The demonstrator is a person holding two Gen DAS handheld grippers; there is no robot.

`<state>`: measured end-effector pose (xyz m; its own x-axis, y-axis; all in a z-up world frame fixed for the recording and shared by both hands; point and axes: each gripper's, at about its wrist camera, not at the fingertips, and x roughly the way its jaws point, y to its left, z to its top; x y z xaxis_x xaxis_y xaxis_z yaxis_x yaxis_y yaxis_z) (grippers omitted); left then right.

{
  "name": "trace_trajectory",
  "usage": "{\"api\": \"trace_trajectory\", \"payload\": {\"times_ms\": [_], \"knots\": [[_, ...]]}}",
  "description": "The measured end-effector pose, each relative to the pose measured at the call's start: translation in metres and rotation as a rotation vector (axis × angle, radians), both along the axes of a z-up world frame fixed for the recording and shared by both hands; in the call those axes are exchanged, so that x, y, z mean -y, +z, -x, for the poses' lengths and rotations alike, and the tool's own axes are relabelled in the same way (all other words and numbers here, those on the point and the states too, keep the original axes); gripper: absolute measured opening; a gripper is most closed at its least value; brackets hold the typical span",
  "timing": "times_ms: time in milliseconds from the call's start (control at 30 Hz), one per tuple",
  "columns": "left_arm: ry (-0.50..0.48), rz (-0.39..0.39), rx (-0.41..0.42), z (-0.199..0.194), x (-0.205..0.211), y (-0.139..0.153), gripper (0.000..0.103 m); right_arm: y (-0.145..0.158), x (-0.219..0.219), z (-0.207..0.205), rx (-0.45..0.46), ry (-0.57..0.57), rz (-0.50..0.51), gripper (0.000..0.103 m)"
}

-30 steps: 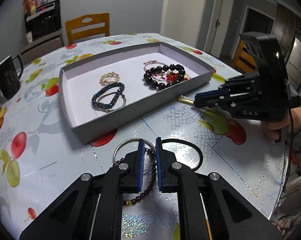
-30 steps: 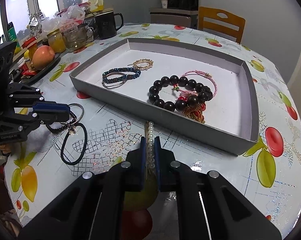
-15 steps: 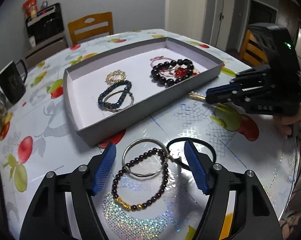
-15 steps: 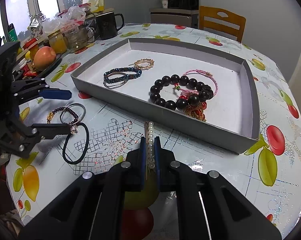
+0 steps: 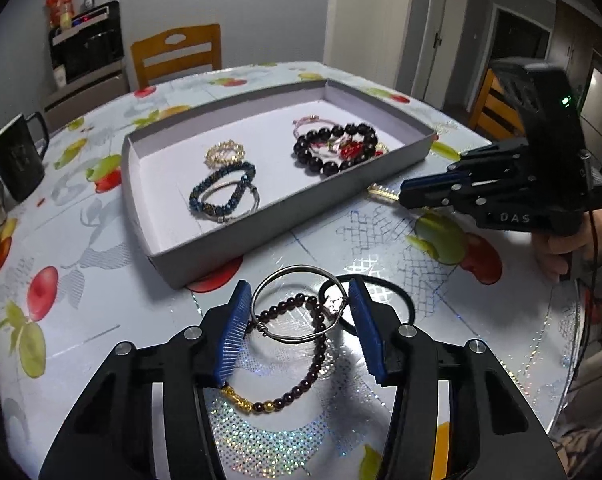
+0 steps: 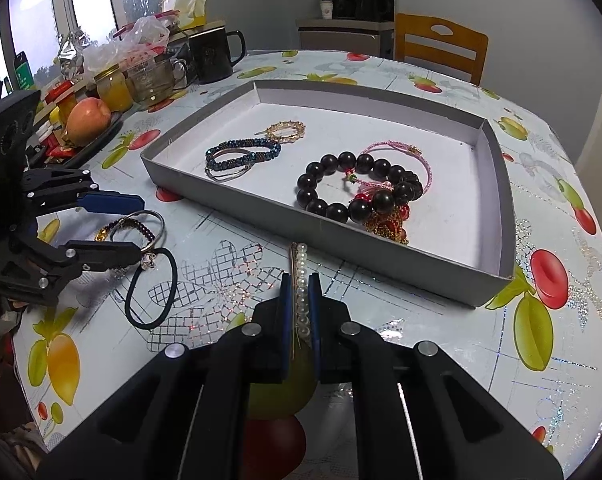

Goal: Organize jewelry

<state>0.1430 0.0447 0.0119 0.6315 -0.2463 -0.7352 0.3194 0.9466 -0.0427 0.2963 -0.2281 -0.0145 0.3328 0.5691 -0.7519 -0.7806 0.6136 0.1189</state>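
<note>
Jewelry | several bracelets (image 6: 353, 184) are already lying inside tray (image 6: 497, 184) | left gripper (image 5: 299, 320) is spreading wide around silver bangle (image 5: 297, 304) just outside tray | right gripper (image 6: 299, 304) is clamping pearl hairpin (image 6: 300, 276) beside tray wall | hair tie (image 6: 151, 288), beaded bracelet (image 5: 301, 356) are waiting outside.

Both black grippers, the left gripper (image 5: 299, 322) and the right gripper (image 6: 301, 312), carry blue ribbed pads, silver screws; the right's housing reads "DAS", green light at two o'clock.

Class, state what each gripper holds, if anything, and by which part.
The right gripper pinches the pearl hair clip along its near half. The left gripper is open around the silver bangle, holding nothing.
</note>
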Motion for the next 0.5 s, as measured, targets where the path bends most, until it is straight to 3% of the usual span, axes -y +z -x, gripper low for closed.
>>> {"api": "trace_trajectory", "payload": {"times_ms": [333, 500], "knots": [[-0.019, 0.003, 0.117, 0.022, -0.002, 0.036, 0.052, 0.021, -0.003, 0.013, 0.041, 0.028, -0.030, 0.008], [-0.023, -0.018, 0.125, 0.020, 0.002, 0.043, 0.052, 0.036, -0.001, 0.014, 0.063, 0.029, -0.057, 0.008]]}}
